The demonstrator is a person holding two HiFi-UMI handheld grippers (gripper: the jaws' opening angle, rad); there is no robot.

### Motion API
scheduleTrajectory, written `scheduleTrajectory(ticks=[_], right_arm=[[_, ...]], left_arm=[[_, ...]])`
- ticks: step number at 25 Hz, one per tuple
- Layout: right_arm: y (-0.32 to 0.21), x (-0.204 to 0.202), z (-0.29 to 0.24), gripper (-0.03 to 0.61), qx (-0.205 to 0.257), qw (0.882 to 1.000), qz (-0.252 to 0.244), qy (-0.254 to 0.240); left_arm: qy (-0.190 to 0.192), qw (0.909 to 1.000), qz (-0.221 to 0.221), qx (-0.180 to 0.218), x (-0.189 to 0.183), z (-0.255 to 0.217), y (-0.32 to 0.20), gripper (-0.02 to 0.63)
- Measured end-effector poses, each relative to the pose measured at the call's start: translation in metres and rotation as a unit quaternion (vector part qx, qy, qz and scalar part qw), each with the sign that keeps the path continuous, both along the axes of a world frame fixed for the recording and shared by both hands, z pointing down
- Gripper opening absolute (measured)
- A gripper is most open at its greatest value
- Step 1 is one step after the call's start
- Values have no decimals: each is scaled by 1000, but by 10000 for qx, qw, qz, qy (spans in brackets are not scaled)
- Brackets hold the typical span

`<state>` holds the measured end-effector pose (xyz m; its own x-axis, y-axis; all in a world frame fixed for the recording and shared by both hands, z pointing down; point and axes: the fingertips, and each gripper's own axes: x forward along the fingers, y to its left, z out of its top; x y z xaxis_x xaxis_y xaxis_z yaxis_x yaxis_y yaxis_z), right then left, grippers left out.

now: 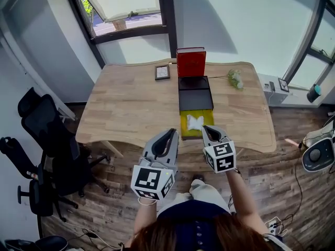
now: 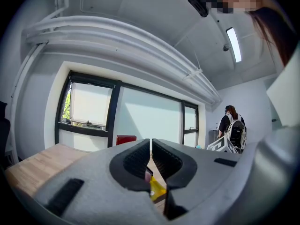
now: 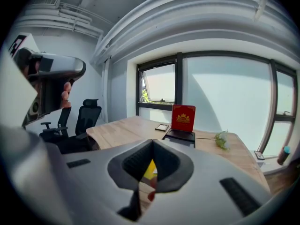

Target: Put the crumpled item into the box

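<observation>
left tongs: jaws drawn almost together, only a thin slit between the pads and nothing in it; held off the table's near edge, just left of the yellow panel.
right tongs: jaws met at the tips, empty; hovering by the near right corner of the yellow panel.
marker cube: black-and-white square patterns, one cube on each of the tongs; no letters to read.
crumpled item: a white wad lying on the yellow panel, between the two tongs and a little beyond their tips; neither touches it.
yellow panel: flat at the table's near edge, butting against the box.
box: black inside, open.
red lid: standing upright at the box's far end.
gold emblem: on the lid's red face in the right gripper view; too small to read any words.
table: pale wood.
small frame: left of the lid; print unreadable.
flower sprig: right of the box.
office chair: black, on the floor left of the table.
</observation>
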<state>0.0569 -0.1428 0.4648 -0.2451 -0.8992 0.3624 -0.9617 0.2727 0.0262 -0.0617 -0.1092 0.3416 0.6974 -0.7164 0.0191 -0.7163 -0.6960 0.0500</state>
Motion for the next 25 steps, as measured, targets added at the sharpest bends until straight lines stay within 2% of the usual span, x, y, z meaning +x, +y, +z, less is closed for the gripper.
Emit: scheduleTrajectory(ticks=[14, 25], right_arm=[[52, -9, -30, 25, 412, 9987, 262, -117], [72, -19, -69, 25, 919, 9954, 259, -97]], left_arm=[[49, 9997, 241, -48, -10, 8, 32, 35], [89, 9996, 259, -94, -15, 10, 34, 35]])
